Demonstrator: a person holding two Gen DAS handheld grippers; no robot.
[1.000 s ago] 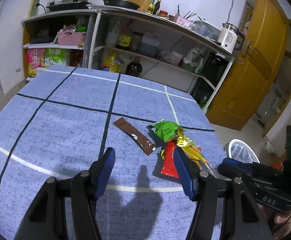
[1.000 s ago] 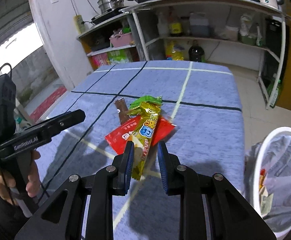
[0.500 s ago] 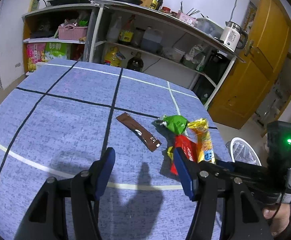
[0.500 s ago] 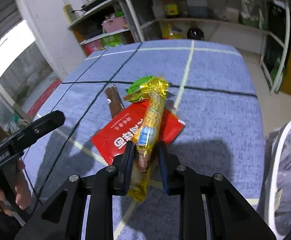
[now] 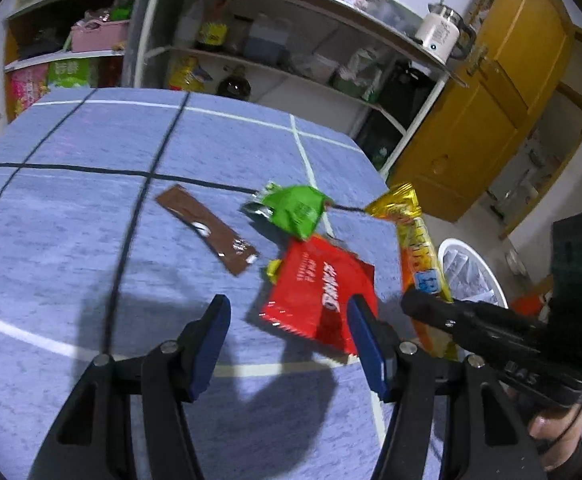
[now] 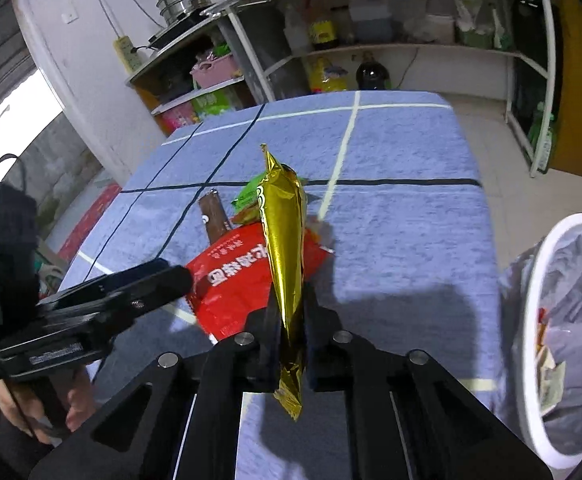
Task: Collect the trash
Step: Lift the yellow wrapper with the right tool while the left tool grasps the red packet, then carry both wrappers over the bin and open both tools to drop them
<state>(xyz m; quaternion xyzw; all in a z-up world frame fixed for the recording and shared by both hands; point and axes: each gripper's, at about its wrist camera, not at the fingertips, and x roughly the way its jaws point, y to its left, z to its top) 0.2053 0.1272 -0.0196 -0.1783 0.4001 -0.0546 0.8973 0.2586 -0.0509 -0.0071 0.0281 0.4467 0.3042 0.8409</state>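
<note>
1. Table (image 5: 71, 240), blue cloth; white-rimmed bin (image 6: 539, 288) beside its edge;
2. Left gripper (image 5: 287, 340), jaws spread, empty, above red wrapper (image 5: 315, 288);
3. Right gripper (image 6: 291, 312), just closed, clamping gold wrapper (image 6: 285, 240), lifted above the red one.

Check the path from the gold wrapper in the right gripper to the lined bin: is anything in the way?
Nothing visible blocks it. The right gripper is shut on the gold wrapper, held above the table. The lined bin stands open just past the table's right edge, with only bare cloth between.
</note>
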